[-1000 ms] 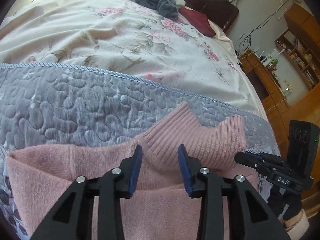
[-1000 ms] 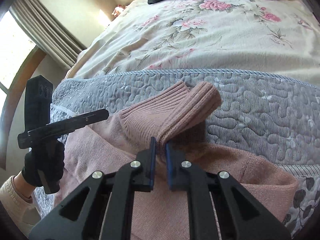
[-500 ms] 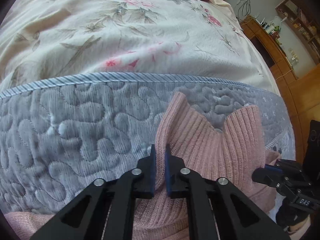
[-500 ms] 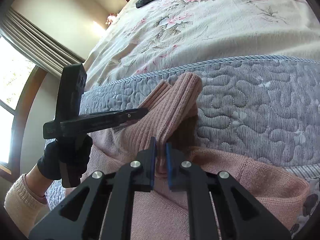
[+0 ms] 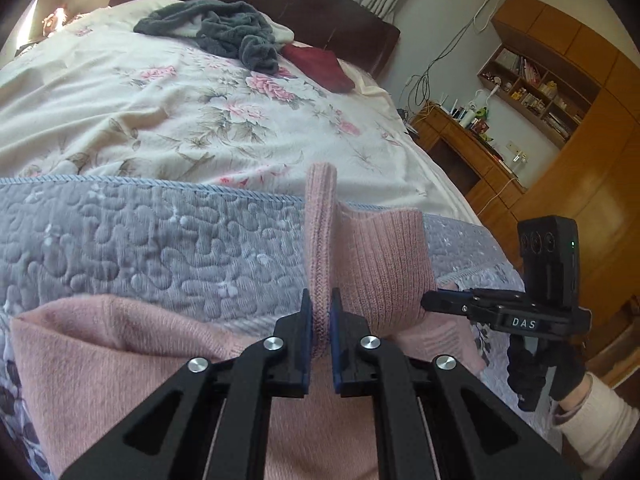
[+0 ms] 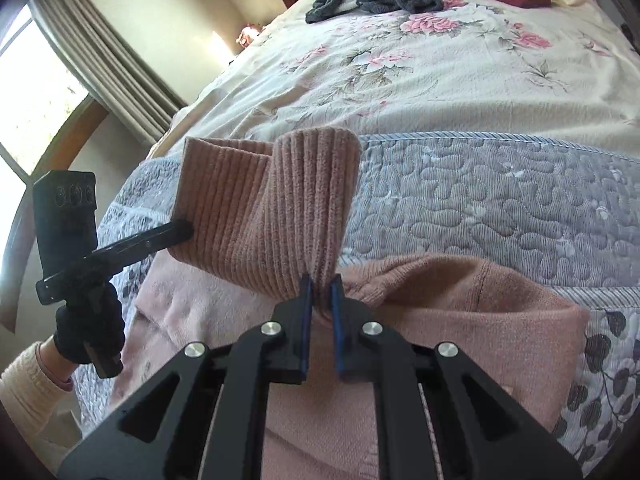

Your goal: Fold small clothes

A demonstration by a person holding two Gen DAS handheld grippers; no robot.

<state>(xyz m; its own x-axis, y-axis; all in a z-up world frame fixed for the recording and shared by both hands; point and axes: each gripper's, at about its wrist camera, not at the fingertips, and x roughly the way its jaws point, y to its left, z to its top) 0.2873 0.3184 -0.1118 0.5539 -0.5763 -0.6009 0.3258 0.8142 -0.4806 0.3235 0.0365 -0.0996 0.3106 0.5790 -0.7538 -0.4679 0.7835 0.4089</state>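
Observation:
A pink knit sweater (image 5: 120, 344) lies on the grey quilted blanket (image 5: 140, 248) at the foot of the bed. Its ribbed collar (image 5: 384, 264) is lifted off the blanket and stands upright between both grippers. My left gripper (image 5: 320, 316) is shut on the collar's left edge. In the right wrist view my right gripper (image 6: 321, 292) is shut on the collar (image 6: 256, 216) at its right edge. Each gripper shows in the other's view: the right one (image 5: 436, 303) at the collar's right side, the left one (image 6: 182, 232) at its left side.
A floral bedspread (image 5: 180, 120) covers the bed beyond the blanket. A dark grey garment (image 5: 224, 32) and a dark red cloth (image 5: 320, 66) lie near the headboard. Wooden desk and shelves (image 5: 532, 92) stand to the right, a curtained window (image 6: 60, 80) to the left.
My left gripper went from open above the collar to shut on it. Both grippers have since lifted the collar, which now stands taller off the blanket.

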